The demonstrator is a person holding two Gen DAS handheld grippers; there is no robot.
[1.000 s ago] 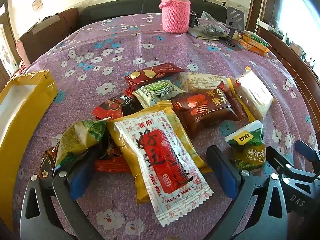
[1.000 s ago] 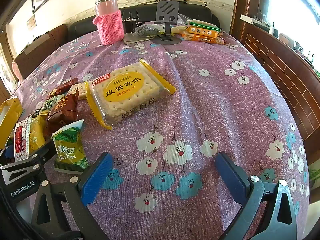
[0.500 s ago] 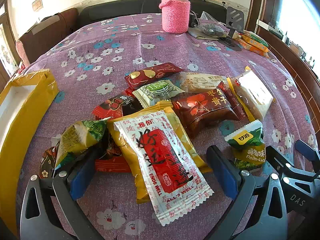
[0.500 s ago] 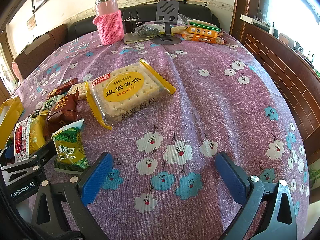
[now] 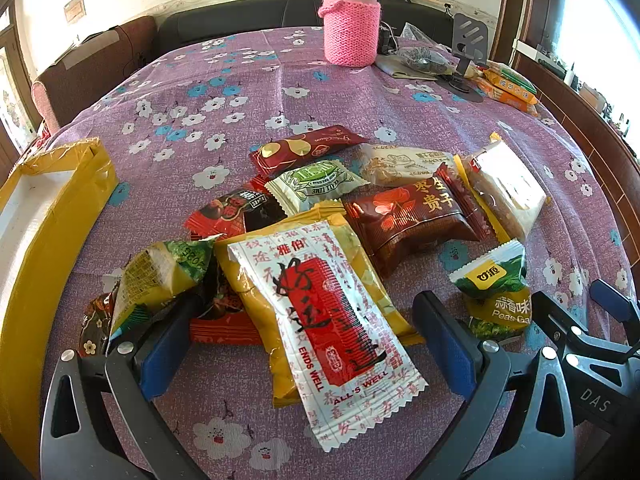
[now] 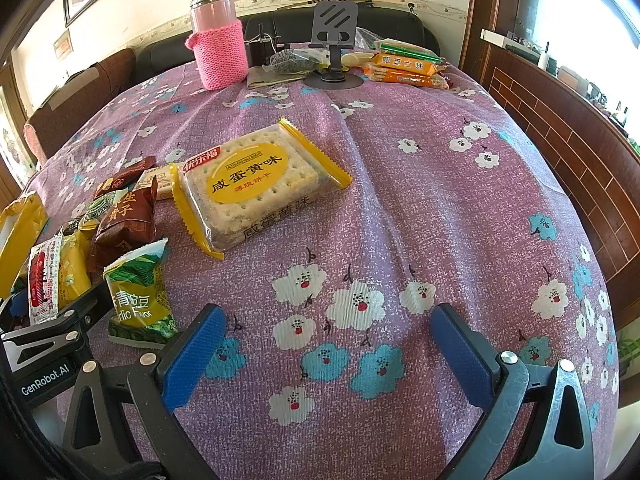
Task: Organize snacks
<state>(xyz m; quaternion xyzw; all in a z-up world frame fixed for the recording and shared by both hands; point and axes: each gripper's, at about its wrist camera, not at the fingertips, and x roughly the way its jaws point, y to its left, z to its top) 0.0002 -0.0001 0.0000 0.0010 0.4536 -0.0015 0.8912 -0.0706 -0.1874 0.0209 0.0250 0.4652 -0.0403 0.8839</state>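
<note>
Snack packets (image 5: 320, 240) lie heaped between the left gripper's (image 5: 304, 344) spread fingers; the right gripper's (image 6: 332, 348) fingers gape over bare tablecloth (image 6: 420, 208).

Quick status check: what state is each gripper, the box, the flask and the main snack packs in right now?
left gripper: open, fingers straddling the white-and-red packet
right gripper: open, holds nothing, over bare cloth
white-and-red packet: sealed, flat atop the yellow packet
yellow box: open on top
biscuit pack: sealed, lying flat
green pea packet: sealed, beside the left gripper
pink flask: upright, capped
</note>
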